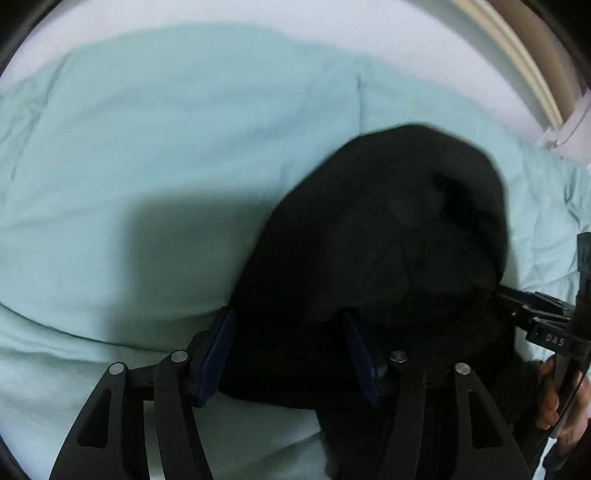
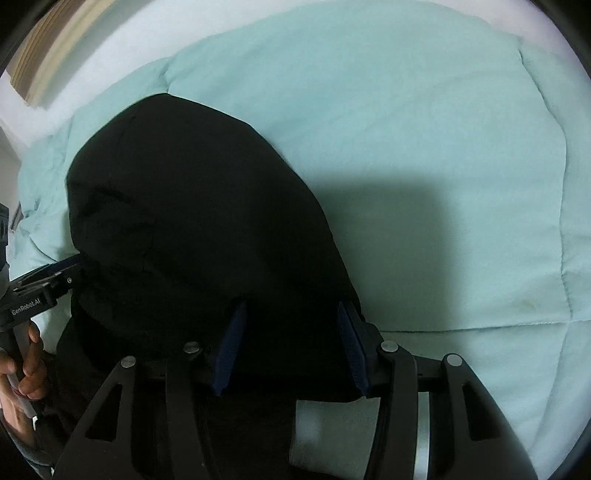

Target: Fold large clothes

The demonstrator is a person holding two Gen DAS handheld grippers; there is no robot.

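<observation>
A black garment (image 1: pixel 373 258) lies bunched in a folded mound on a pale teal quilt (image 1: pixel 147 147). It also shows in the right wrist view (image 2: pixel 192 221). My left gripper (image 1: pixel 291 354) is open, its blue-padded fingers (image 1: pixel 218 358) straddling the garment's near left edge. My right gripper (image 2: pixel 291 347) is open too, with the garment's near right edge between its pads (image 2: pixel 229 343). Each gripper shows at the side of the other's view, touching the cloth: the right one (image 1: pixel 517 299) and the left one (image 2: pixel 62 269).
The quilt (image 2: pixel 443 184) covers a bed with white sheet (image 1: pixel 332 22) at its far edge. A beige wooden frame (image 1: pixel 517 55) runs at the far corner. A hand (image 2: pixel 26 365) holds the left gripper's handle.
</observation>
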